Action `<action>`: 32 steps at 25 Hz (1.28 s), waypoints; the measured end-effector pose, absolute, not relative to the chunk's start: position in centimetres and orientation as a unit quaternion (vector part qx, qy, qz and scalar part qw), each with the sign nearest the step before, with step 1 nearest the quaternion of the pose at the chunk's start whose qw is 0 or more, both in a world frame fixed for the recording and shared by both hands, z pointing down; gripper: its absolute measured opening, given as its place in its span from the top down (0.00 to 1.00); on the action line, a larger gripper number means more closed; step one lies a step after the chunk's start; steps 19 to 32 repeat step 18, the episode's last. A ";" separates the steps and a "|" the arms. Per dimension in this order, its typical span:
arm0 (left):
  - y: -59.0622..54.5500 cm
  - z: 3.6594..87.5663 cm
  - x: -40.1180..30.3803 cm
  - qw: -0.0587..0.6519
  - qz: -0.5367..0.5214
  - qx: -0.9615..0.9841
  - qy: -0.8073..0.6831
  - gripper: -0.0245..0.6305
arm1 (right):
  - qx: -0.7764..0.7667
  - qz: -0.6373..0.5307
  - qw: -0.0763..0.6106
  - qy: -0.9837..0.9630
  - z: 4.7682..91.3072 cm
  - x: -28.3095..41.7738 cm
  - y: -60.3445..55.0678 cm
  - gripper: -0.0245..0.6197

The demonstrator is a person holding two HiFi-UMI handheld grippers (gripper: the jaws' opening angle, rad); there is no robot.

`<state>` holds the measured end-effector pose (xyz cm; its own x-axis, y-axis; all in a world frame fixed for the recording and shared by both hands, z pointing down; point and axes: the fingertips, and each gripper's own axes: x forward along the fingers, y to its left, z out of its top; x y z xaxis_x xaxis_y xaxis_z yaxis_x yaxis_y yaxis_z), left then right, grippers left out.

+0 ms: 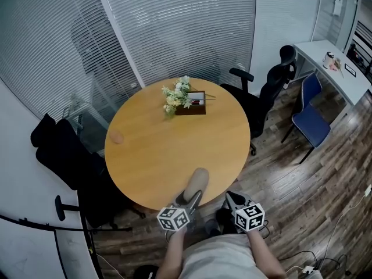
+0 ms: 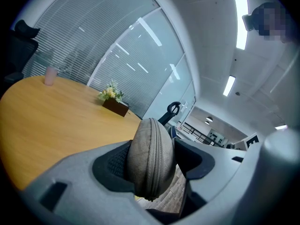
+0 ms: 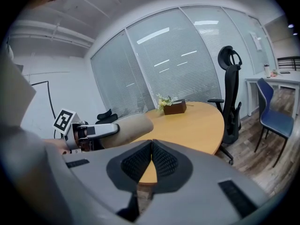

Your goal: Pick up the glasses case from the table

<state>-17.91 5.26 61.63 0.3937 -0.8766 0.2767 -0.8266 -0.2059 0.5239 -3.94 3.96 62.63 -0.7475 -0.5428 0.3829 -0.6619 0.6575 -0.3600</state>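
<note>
The glasses case (image 1: 196, 185), a grey-beige zipped oval, is clamped between the jaws of my left gripper (image 1: 187, 201). It sticks out over the near edge of the round wooden table (image 1: 174, 150). In the left gripper view the case (image 2: 150, 153) stands on edge, zip towards the camera, and the left gripper (image 2: 151, 168) presses on both its sides. My right gripper (image 1: 235, 201) hovers beside it, off the table's edge, with nothing in it. In the right gripper view the right gripper (image 3: 151, 161) is shut, and the held case (image 3: 129, 128) shows to its left.
A brown box with flowers (image 1: 185, 102) stands at the table's far side and a small pink cup (image 1: 117, 137) at its left. Black office chairs (image 1: 264, 92) and a blue chair (image 1: 311, 120) stand to the right. More black chairs (image 1: 61, 150) stand to the left, and a white desk (image 1: 334, 65) is at far right.
</note>
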 end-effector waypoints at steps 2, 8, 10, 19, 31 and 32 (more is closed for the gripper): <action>5.3 61.6 -17.9 0.308 -0.039 0.777 -0.547 0.55 | 0.333 0.246 0.120 -0.902 62.6 -4.1 4.0 0.96; 5.4 61.5 -18.5 0.306 -0.046 0.773 -0.553 0.55 | 0.332 0.259 0.106 -0.901 62.4 -4.2 3.7 0.96; 5.5 61.4 -18.4 0.306 -0.048 0.773 -0.554 0.55 | 0.333 0.258 0.107 -0.901 62.4 -4.0 3.7 0.96; 5.3 61.5 -18.2 0.301 -0.047 0.775 -0.553 0.55 | 0.328 0.260 0.106 -0.902 62.5 -4.0 3.7 0.96; 5.3 61.5 -18.2 0.301 -0.047 0.775 -0.553 0.55 | 0.328 0.260 0.106 -0.902 62.5 -4.0 3.7 0.96; 5.3 61.5 -18.2 0.301 -0.047 0.775 -0.553 0.55 | 0.328 0.260 0.106 -0.902 62.5 -4.0 3.7 0.96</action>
